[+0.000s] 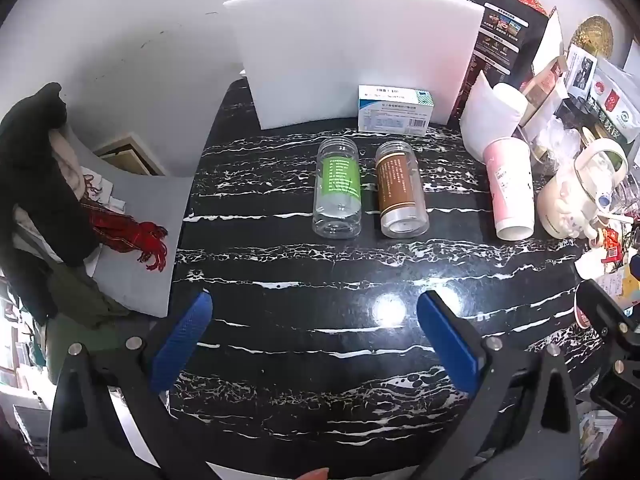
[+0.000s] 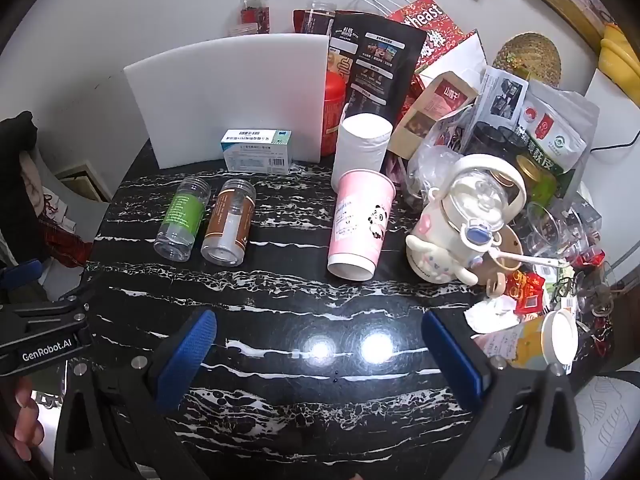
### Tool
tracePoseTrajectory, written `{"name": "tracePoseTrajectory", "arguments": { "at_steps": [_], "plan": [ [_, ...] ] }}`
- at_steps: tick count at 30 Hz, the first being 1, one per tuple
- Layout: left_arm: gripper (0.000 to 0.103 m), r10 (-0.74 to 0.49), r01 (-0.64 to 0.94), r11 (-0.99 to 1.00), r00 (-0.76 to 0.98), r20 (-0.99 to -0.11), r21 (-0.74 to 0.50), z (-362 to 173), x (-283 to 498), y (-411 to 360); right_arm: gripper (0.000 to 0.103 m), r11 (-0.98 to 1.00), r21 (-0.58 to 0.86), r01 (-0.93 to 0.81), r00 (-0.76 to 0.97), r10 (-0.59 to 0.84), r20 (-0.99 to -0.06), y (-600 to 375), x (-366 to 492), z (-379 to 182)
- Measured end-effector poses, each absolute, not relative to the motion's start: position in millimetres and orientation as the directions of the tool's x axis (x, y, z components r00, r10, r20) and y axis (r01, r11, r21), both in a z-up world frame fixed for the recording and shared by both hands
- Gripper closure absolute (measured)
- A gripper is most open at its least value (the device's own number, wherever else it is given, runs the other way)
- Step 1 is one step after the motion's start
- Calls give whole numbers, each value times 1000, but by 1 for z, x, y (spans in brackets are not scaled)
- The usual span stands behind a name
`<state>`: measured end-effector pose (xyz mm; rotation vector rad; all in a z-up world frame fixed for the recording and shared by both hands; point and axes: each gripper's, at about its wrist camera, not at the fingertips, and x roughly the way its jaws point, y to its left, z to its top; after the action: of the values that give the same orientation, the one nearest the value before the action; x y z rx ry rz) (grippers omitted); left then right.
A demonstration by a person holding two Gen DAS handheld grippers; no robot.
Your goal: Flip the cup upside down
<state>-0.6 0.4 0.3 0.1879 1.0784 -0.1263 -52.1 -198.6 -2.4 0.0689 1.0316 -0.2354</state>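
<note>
A pink paper cup with a panda print stands on the black marble table; it also shows in the left wrist view at the right. It is wider at the far end and its white narrower end faces me. My right gripper is open and empty, well short of the cup. My left gripper is open and empty, near the table's front, far left of the cup.
Two clear jars, green-labelled and brown-labelled, lie left of the cup. A white board and a medicine box stand behind. A cream kettle, a white paper roll and cluttered bags crowd the right side.
</note>
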Motion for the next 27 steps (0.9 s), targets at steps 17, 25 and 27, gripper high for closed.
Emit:
{"name": "tracePoseTrajectory", "arguments": {
  "at_steps": [17, 25, 27],
  "plan": [
    [1, -8, 196, 976, 459, -888, 93, -2, -1, -1, 1, 973, -52, 227, 490, -160, -857, -200, -51, -3],
    [1, -15, 198, 977, 457, -890, 85, -2, 0, -1, 1, 973, -53, 226, 489, -160, -857, -200, -51, -3],
    [1, -13, 196, 977, 457, -890, 86, -2, 0, -1, 1, 973, -53, 225, 489, -160, -857, -200, -51, -3]
  ]
}}
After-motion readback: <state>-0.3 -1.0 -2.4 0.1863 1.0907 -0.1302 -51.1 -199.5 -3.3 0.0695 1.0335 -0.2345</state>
